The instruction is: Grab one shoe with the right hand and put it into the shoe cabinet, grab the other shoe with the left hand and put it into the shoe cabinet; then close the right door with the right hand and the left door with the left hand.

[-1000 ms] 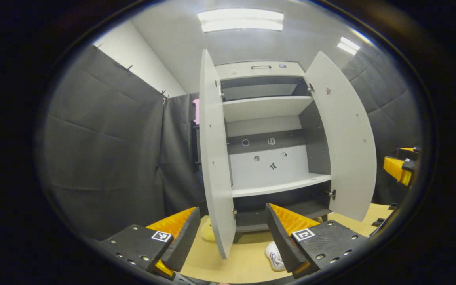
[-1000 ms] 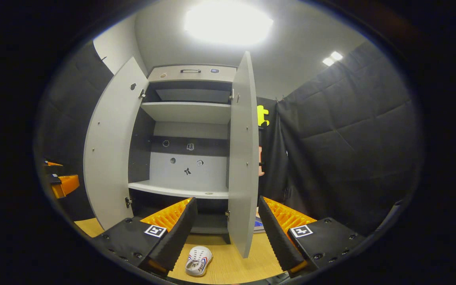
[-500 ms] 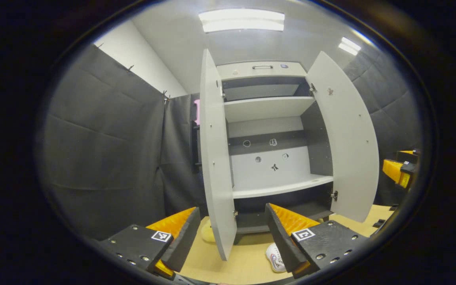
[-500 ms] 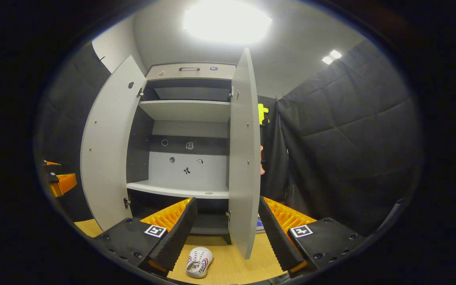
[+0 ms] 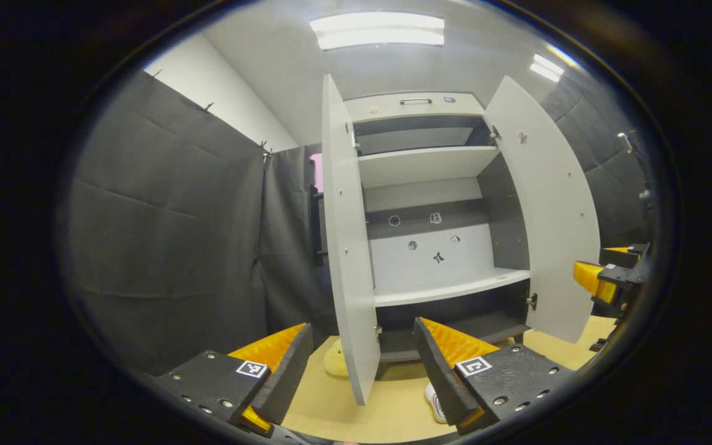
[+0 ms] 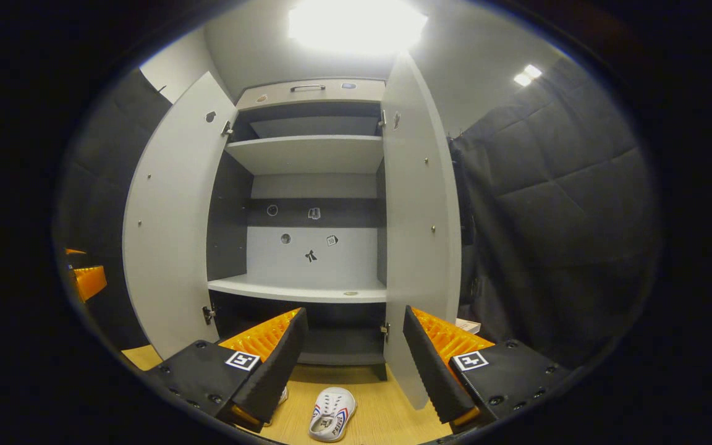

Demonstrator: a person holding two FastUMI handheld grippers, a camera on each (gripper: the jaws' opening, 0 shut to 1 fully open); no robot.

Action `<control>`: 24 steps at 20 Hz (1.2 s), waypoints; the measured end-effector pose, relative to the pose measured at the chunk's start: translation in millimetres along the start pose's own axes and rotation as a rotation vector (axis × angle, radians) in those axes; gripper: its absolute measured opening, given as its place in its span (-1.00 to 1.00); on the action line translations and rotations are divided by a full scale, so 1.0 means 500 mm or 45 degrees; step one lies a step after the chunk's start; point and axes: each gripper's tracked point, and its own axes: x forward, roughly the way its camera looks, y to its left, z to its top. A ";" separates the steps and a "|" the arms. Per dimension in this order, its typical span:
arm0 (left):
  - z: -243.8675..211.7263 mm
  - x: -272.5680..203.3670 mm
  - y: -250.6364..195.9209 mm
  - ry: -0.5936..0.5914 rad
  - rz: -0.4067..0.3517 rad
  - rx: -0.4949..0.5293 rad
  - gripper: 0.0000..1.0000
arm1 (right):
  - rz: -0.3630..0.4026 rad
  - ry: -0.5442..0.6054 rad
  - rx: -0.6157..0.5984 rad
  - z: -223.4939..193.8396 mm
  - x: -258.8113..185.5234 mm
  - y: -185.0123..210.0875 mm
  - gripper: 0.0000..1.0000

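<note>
Right gripper (image 6: 353, 352) nearer white shoe (image 6: 332, 415)

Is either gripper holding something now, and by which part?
Nothing is held. The left gripper and right gripper are open; the white shoe lies on the floor.

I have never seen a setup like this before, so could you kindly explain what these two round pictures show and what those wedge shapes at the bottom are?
A person holds a two-finger gripper in each hand; a camera rides on each. The wedges are each gripper's own jaws: the left gripper and the right gripper, both open, holding nothing. Ahead stands a shoe cabinet with both doors open and bare shelves. A white shoe lies on the wooden floor before it. In the left gripper view, something small and yellow sits beside the left door.
</note>
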 end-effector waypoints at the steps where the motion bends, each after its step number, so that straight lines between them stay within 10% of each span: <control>1: -0.002 -0.005 0.004 0.003 0.010 0.002 0.88 | 0.014 0.023 -0.002 -0.013 0.016 0.007 0.95; 24: -0.056 -0.002 0.043 0.095 0.104 0.051 0.88 | 0.203 0.748 -0.006 -0.483 0.170 0.122 0.96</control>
